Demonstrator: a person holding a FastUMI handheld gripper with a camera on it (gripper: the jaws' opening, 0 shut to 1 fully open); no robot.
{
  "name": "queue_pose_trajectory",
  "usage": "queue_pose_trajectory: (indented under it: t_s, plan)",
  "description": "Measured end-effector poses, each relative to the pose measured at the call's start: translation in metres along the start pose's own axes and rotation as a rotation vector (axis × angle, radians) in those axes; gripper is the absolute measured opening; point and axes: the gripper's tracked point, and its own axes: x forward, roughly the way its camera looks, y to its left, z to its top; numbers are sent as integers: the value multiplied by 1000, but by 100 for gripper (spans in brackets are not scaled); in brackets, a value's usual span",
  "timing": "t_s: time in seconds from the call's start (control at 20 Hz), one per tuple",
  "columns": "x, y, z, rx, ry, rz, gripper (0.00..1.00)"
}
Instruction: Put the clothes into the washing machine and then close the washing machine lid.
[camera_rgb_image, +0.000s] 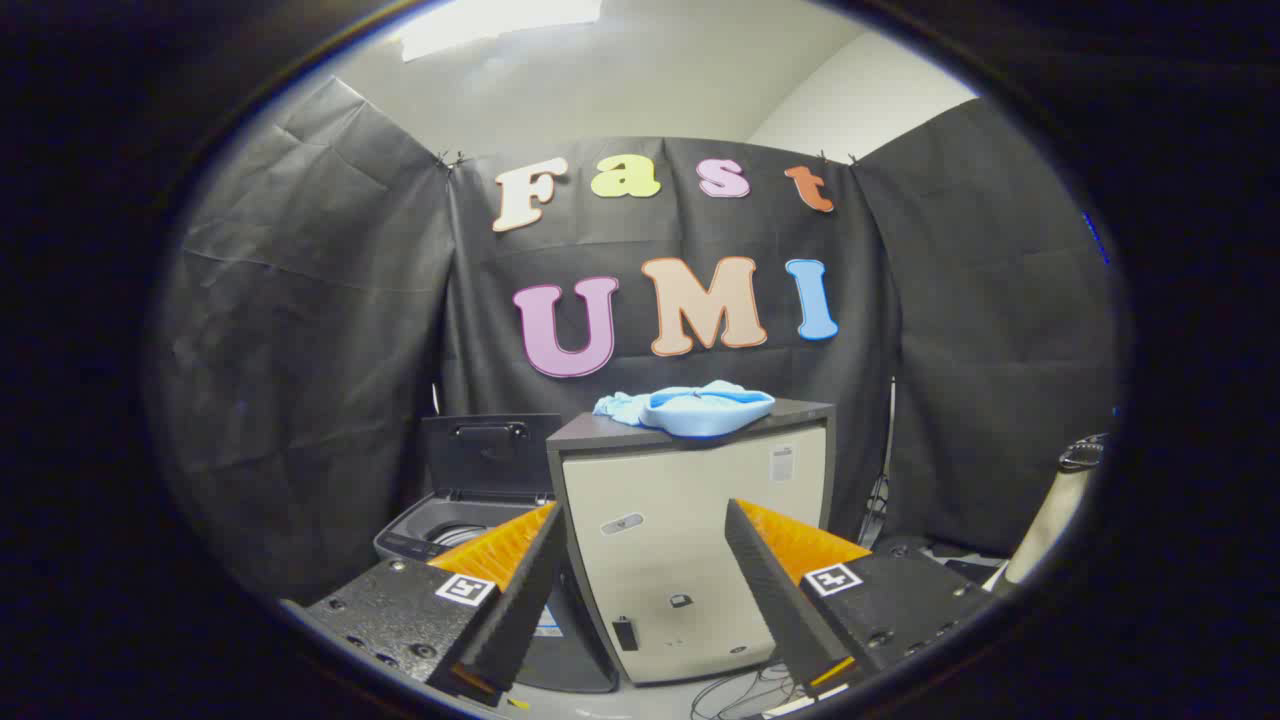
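A light blue piece of clothing (688, 408) lies bunched on the dark top of a beige cabinet (690, 530), well beyond my fingers and above them. To the cabinet's left stands the washing machine (450, 535), low and grey, with its dark lid (488, 455) raised upright at the back and the drum opening showing. My gripper (645, 515) is open, its two fingers spread wide with nothing between them, the cabinet's front showing in the gap.
A person's arm with a wristwatch (1062, 500) reaches in on the right. Cables (745, 690) trail on the floor below the cabinet and more hang behind it on the right. Black cloth walls close the booth on three sides.
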Motion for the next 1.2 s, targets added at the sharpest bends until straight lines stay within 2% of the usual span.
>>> queue_pose_trajectory:
  t_s: [0.4,1.2]
  plan:
    - [11,7,-19,-5,33,13,97]
    - [54,8,-8,-4,60,15,97]
